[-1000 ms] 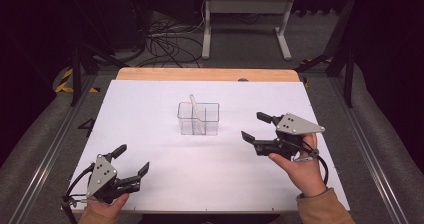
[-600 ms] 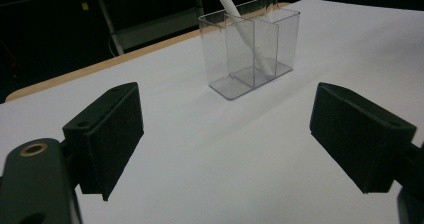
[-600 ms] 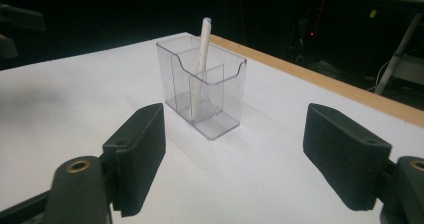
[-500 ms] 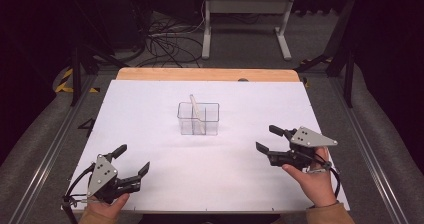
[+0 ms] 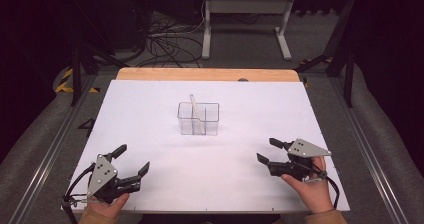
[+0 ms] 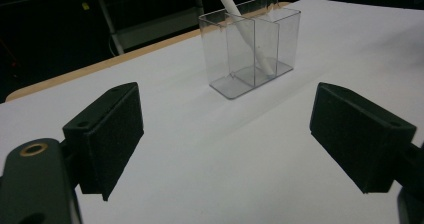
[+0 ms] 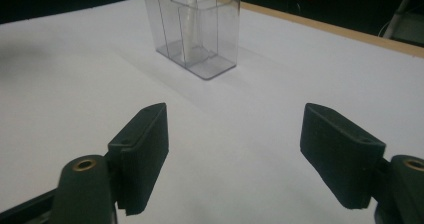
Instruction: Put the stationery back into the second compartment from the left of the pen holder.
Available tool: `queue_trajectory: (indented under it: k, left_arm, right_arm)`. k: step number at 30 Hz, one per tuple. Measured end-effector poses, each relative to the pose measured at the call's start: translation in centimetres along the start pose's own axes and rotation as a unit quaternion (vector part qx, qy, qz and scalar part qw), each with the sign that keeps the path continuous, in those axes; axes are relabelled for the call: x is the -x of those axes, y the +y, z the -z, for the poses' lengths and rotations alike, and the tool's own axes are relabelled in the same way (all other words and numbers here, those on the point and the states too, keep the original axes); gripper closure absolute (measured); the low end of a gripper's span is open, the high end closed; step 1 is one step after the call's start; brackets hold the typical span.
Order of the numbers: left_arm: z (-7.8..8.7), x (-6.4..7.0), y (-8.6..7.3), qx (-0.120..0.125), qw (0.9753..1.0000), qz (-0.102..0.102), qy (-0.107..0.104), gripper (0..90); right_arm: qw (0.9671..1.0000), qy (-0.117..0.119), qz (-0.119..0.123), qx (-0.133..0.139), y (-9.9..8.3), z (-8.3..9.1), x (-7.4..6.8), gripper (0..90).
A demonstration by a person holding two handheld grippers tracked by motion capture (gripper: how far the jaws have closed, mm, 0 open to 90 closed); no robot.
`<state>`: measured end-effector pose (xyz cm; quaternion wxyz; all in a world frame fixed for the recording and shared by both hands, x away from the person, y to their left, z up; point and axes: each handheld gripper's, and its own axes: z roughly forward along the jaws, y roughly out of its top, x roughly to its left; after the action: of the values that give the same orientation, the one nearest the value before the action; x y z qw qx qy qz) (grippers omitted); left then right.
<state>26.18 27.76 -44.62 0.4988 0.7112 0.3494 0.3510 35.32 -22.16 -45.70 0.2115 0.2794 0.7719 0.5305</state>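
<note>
clear plastic is what draws the eye: a small divided holder [image 5: 198, 118] standing upright just above the centre of the high view, on the white-covered bench [image 5: 150, 109]. it has compartments side by side, and one white stick-like thing, a pen [image 5: 196, 113] by the look of it, leans inside with its tip down on the floor of the holder and its top poking above the rim toward the upper left. in the left gripper view the pen seems to sit near the middle divider; i cannot tell for certain which compartment it is in. the other cells look empty.

both tools sit low in the frame, well apart from the holder. the left tool [image 5: 131, 160] rests at the lower left near the bench edge, jaws spread wide with nothing between them. the right tool [image 5: 266, 152] is at the lower right, held in a hand [image 5: 310, 189], its jaws likewise gaping and empty. both point roughly toward the holder, which to me reads as a resting stance, the work looking finished or paused with the pen stowed.
</note>
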Motion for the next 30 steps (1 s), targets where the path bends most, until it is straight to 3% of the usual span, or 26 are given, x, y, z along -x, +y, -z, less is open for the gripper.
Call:
queue_trajectory:
  k: [13, 20, 24, 30]
  left_arm:
    - [-0.2, -0.4, -0.3, -0.002, 1.0000, 0.009, -0.003, 13.8]
    - [-0.6, -0.4, -0.5, -0.014, 0.9999, -0.004, 0.001, 13.6]
    - [-0.6, -0.6, -0.6, -0.016, 0.9999, 0.000, -0.002, 13.5]
    - [-1.0, -1.0, -1.0, -0.018, 0.9995, 0.025, -0.008, 13.4]
  right_arm:
    - [0.9996, 0.009, -0.028, -0.005, -2.5, 0.3, -0.5, 28.2]
    - [0.9998, -0.004, -0.018, -0.003, -2.9, 0.4, -1.0, 26.5]
    - [0.9995, 0.000, -0.029, -0.011, -2.9, 0.2, -0.9, 25.2]
    - [0.9997, -0.006, -0.019, -0.012, -2.8, 0.4, -0.8, 24.2]
